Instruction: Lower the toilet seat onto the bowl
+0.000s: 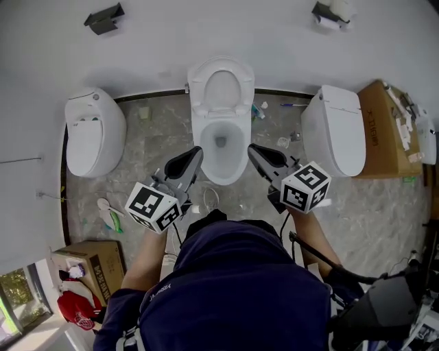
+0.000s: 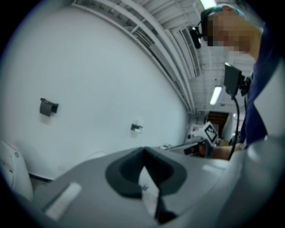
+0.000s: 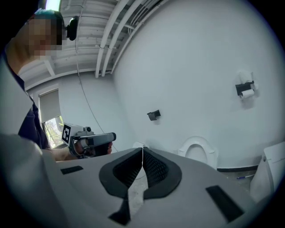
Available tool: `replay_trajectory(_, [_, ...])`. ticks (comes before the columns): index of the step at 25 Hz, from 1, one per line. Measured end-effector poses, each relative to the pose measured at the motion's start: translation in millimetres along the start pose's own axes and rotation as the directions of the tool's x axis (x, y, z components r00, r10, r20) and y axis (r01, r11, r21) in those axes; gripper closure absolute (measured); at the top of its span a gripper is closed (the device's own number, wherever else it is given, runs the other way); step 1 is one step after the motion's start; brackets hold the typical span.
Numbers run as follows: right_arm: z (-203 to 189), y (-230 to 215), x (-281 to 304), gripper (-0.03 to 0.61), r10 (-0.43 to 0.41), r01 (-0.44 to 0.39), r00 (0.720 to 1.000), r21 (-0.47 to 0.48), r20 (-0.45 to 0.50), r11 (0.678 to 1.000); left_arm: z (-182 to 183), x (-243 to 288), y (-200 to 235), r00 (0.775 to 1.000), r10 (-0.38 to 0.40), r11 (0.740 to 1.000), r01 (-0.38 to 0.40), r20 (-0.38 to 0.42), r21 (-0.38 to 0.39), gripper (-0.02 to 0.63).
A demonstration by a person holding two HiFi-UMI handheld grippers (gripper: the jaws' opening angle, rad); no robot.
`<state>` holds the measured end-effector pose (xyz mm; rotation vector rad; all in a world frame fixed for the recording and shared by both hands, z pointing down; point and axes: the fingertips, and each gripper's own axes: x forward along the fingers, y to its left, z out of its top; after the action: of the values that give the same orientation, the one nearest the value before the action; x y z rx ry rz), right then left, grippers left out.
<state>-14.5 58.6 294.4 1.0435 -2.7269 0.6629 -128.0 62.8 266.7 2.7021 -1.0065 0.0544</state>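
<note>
The middle toilet's white seat [image 1: 221, 88] stands upright against the wall, above the open bowl [image 1: 236, 164]. In the head view my left gripper [image 1: 197, 151] hovers just left of the bowl's front. My right gripper [image 1: 252, 149] hovers just right of the bowl, and neither touches it. Both point toward the wall. In the left gripper view the left gripper [image 2: 143, 150] has its jaws closed together, empty. The right gripper [image 3: 142, 149] is also shut on nothing, with the raised seat [image 3: 198, 152] ahead and to its right.
A closed-lid toilet [image 1: 92, 134] stands to the left and another [image 1: 337, 127] to the right. A cardboard box [image 1: 385, 130] sits far right, a second box [image 1: 92, 264] at bottom left. Small litter lies on the marble floor [image 1: 158, 137]. Paper holders [image 1: 104, 18] hang on the wall.
</note>
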Motion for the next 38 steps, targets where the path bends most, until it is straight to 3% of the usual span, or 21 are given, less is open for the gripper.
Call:
replay_trajectory(9, [16, -23, 58, 0.571, -0.013, 0.013, 1.0, 0.017, -0.014, 1.0, 10, 36, 57, 0.999, -0.034, 0.999, 0.034, -0.018, -0.001, 0.612])
replay_trajectory(16, [24, -57, 62, 0.572, -0.018, 0.018, 1.0, 0.053, -0.002, 0.998, 4, 67, 71, 0.998, -0.034, 0.999, 0.034, -0.055, -0.002, 0.612])
replay_trajectory(28, [27, -122, 64, 0.572, 0.06, -0.057, 0.997, 0.044, -0.058, 0.997, -12, 129, 93, 0.996, 0.068, 0.997, -0.07, -0.059, -0.036, 0.611])
replay_trajectory(38, [35, -181, 76, 0.571, 0.078, -0.076, 0.993, 0.02, -0.085, 0.997, -2, 190, 106, 0.997, 0.038, 0.999, -0.037, -0.067, 0.018, 0.609])
